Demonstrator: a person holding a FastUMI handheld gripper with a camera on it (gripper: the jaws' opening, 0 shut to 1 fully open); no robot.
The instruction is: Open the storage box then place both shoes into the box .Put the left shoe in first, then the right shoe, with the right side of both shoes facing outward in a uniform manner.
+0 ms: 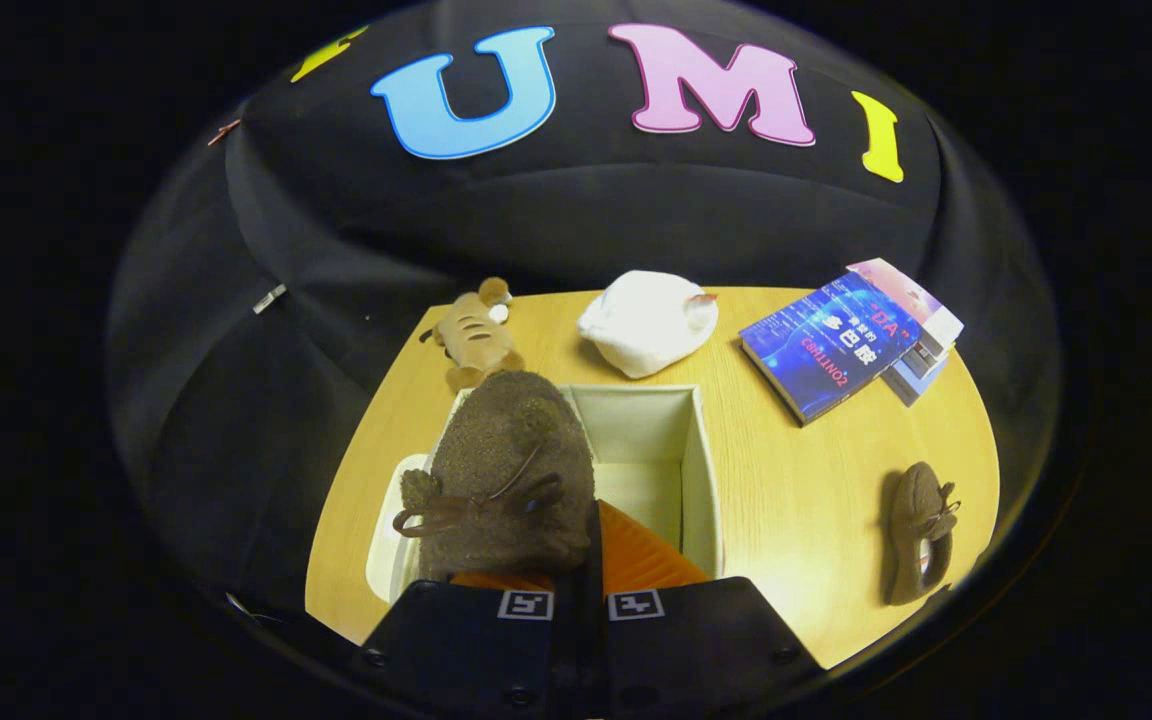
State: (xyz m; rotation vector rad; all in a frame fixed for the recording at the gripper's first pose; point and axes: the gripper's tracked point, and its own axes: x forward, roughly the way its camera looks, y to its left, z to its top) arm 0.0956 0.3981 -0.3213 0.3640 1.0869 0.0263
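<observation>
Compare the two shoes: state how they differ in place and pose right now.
The held shoe is gripped by the gripper and hangs over the open box; the other shoe lies on the table, right of the box. The held shoe is off the table and shows its top and laces; the other rests untouched, apart from the fingers. Both are brown and laced.

Tiger plush toy point(471, 335) lying at upper left of wooden table point(806, 500). White plush toy point(648, 322) sitting at upper centre. Blue book point(829, 343) resting at upper right, overlapping second book point(921, 340) beneath.
</observation>
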